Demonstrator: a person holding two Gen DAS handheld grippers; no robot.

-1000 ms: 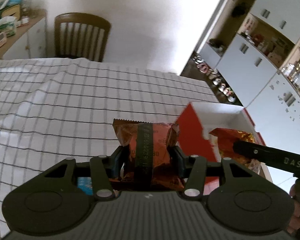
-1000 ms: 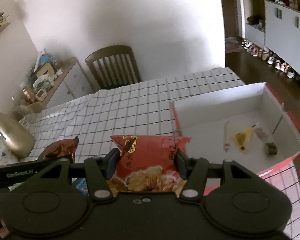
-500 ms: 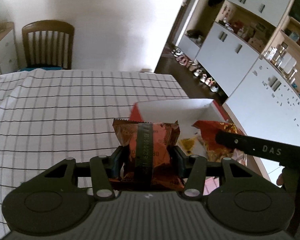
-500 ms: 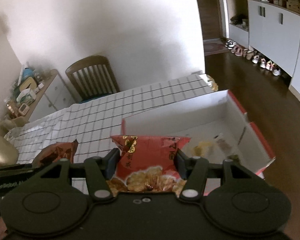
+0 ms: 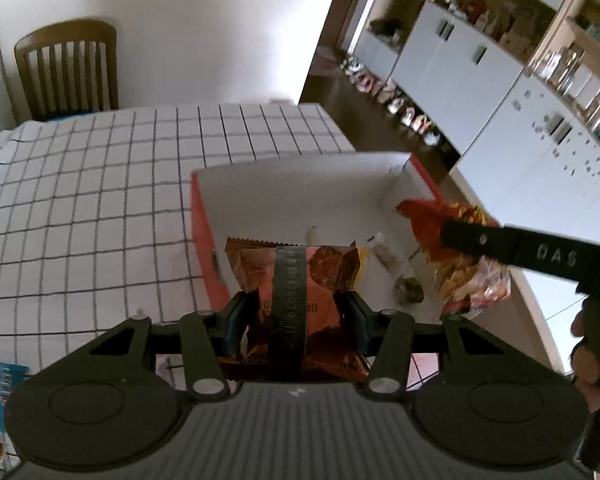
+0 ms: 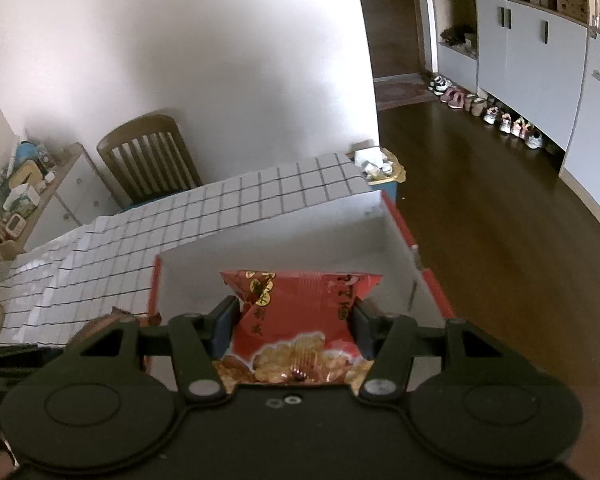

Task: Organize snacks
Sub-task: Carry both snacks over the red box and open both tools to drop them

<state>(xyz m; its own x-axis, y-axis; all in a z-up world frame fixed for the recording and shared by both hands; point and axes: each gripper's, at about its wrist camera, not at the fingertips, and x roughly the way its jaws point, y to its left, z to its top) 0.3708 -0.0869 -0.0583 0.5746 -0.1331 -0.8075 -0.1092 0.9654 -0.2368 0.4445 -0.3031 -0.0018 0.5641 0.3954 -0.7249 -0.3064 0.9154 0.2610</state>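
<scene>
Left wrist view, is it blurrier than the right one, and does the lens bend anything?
Left wrist view: cupboards and shoes smear with motion blur. Right wrist view: sharper; the red snack bag prints clearly. Both views: fisheye curves the checked tablecloth lines.

A plain white wall [image 6: 180, 60] backs a slatted brown wooden chair [image 6: 150, 158] at the far edge of the surface covered in white black-gridded cloth [image 5: 100, 184]. Pale grey cabinets [image 6: 532, 68] line the dark wooden floor [image 6: 480, 220].

a crinkled brown-orange snack packet [image 5: 296, 280] and a red cracker packet [image 6: 300, 316] hang clamped above an open red box [image 5: 300, 176], white inside.
</scene>
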